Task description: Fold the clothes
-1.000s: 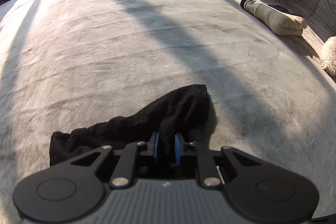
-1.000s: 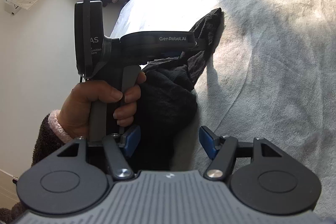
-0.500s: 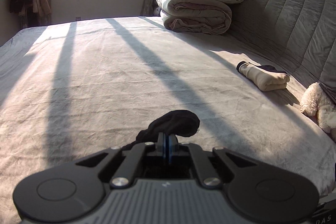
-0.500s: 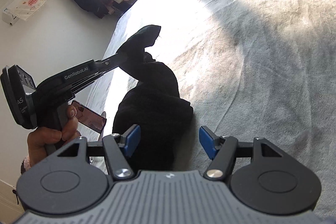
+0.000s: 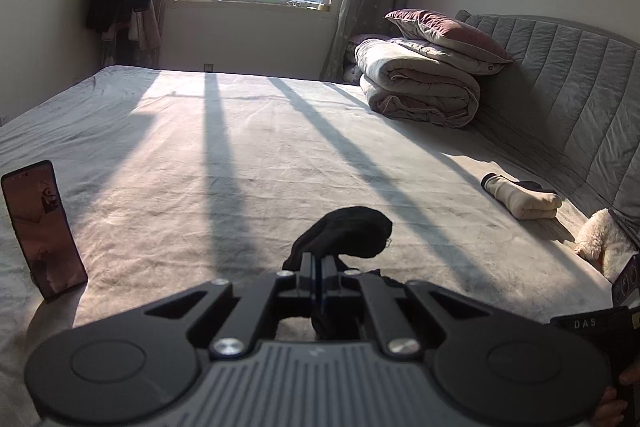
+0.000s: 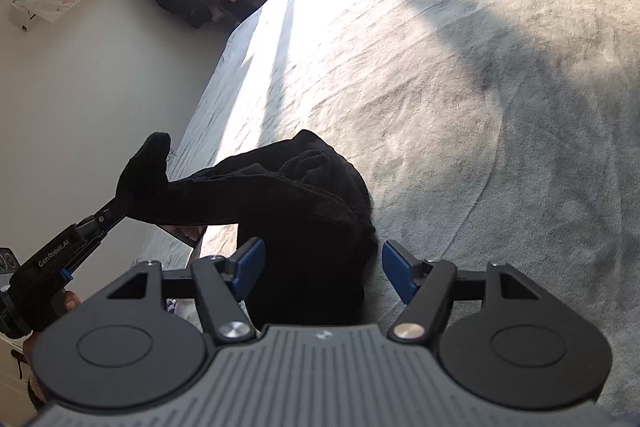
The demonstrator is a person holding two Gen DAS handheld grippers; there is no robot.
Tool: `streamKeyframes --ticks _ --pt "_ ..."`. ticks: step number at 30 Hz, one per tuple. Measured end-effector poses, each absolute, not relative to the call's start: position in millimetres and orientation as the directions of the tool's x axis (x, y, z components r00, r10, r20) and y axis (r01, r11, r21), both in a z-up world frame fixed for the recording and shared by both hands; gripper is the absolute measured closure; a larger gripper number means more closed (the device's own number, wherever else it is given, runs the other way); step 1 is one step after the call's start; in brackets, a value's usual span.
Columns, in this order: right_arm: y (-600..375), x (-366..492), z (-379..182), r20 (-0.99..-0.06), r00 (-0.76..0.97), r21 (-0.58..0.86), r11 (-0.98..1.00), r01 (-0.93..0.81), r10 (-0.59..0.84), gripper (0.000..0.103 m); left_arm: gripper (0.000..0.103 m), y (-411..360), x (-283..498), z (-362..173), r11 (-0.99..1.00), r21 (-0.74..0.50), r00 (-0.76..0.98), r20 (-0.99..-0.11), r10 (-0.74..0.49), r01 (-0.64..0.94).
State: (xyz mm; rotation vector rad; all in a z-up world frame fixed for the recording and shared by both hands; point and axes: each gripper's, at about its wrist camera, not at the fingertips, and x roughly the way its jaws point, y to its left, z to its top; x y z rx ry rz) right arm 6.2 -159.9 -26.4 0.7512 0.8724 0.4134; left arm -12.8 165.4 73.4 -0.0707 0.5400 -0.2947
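a: you're mid-lift, i'd say. your left gripper (image 5: 319,267) is clamped tight on one end of the black garment (image 6: 304,211), raised off the grey bedspread (image 5: 248,163); the rest slumps in a heap just ahead of your right gripper (image 6: 322,269), whose jaws stand wide with the cloth between them, unpinched.

b: next move?

a: probably close the right on a free edge, then pull the two apart so it hangs flat before folding.

b: and the count?

a: near: one black garment, one phone (image 5: 42,229) propped at left. further right: one rolled cream sock pair (image 5: 522,199), one fluffy white toy (image 5: 602,243). far: one folded duvet (image 5: 416,87), one pillow (image 5: 444,31) on it.
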Motion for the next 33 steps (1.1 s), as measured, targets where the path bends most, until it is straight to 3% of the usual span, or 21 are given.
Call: streamKeyframes --ticks 19,24,27,28,33 --pt "-111 23 -29 -0.613 0.539 0.658 0.751 -0.056 0.578 0.033 0.101 285 -41 6 0.981 -0.196 0.792 -0.599 -0.116 -0.005" --pt "-104 34 -32 -0.640 0.530 0.628 0.776 -0.058 0.557 0.033 0.098 292 -36 -13 0.976 -0.217 0.748 -0.649 -0.138 -0.008" --pt "-99 41 -33 -0.649 0.526 0.614 0.787 -0.063 0.549 0.033 0.080 286 -33 -16 0.978 -0.206 0.739 -0.656 -0.155 0.023" --pt "-98 43 -33 -0.651 0.526 0.611 0.789 -0.065 0.548 0.033 0.067 284 -31 -16 0.978 -0.206 0.738 -0.655 -0.162 0.032" --pt "-88 55 -32 -0.668 0.530 0.577 0.813 -0.075 0.523 0.033 0.055 267 -15 -20 0.973 -0.212 0.719 -0.661 -0.213 0.093"
